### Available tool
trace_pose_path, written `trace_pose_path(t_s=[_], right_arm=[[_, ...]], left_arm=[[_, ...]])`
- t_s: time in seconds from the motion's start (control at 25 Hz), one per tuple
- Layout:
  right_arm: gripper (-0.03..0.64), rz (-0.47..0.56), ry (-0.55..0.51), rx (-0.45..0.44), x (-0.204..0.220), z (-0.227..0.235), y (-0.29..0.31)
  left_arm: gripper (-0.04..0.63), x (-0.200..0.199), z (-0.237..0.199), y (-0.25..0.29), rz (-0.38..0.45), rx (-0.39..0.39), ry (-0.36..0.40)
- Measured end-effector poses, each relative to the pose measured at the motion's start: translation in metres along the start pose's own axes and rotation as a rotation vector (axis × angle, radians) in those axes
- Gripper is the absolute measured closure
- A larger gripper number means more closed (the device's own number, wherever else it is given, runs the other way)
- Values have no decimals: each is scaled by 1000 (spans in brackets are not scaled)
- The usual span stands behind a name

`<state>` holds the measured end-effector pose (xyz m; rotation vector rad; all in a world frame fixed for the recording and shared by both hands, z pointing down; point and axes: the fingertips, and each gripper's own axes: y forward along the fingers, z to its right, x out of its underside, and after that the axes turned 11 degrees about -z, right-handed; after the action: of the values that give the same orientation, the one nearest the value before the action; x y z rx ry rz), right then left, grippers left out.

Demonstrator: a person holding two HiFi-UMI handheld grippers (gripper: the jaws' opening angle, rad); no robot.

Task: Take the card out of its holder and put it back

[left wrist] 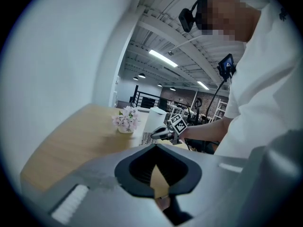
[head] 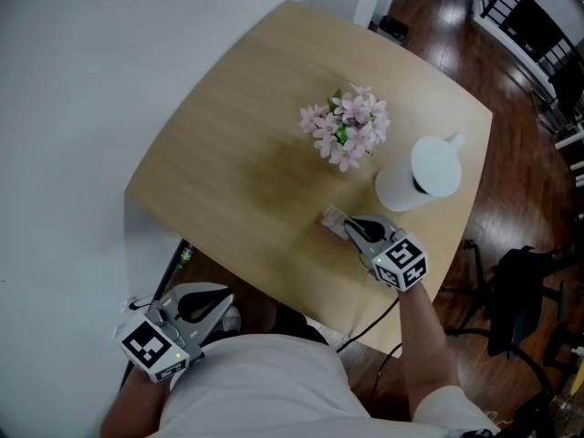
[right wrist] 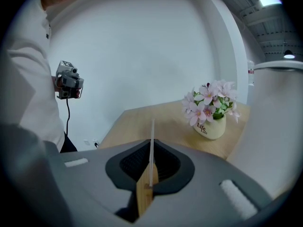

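Card [right wrist: 152, 129] pinched between fingers of closed right gripper [right wrist: 151, 148]; left gripper [left wrist: 155, 148] closed, empty.

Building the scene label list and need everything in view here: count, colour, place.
table: 1, light wood, centre, next to the white wall
flower pot: 1, pink blooms in a cream pot, mid table
jug: 1, white with lid, right of the flowers in the head view
card: 1, pale, near edge of the table, pinched in the right tongs
chairs: several, black, on the dark wood floor, far right
right tongs: 1, grey with marker cube, shut on the card, over the table
left tongs: 1, grey with marker cube, shut, nothing between them, off the table by the person's side
shirt: 1, white, bottom of the head view
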<state>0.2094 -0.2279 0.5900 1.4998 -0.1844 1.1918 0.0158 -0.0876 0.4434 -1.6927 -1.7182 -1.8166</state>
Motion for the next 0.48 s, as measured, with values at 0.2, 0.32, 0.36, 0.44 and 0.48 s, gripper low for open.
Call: trace_pose_path(t_s=[0.2,0.32,0.36,0.44,0.48], right_arm=[[578,-10,-9,46,0,-1,-3],[456,13,-24,160,-14,-2,-18],[442,26,-30,210,-20,-4,-27],[428,57,-24,304,-30,-15,-51],[422,72,-13,348,-34,-25,-63]], left_arm=[[594,-2,6,-10,-1,13,-2],[594,0,6,-19,0,31,32],[594,1,7,-23,1,39,46],[594,5,12,-34,5,59,80],[594,9,15,-41,11,72,99]])
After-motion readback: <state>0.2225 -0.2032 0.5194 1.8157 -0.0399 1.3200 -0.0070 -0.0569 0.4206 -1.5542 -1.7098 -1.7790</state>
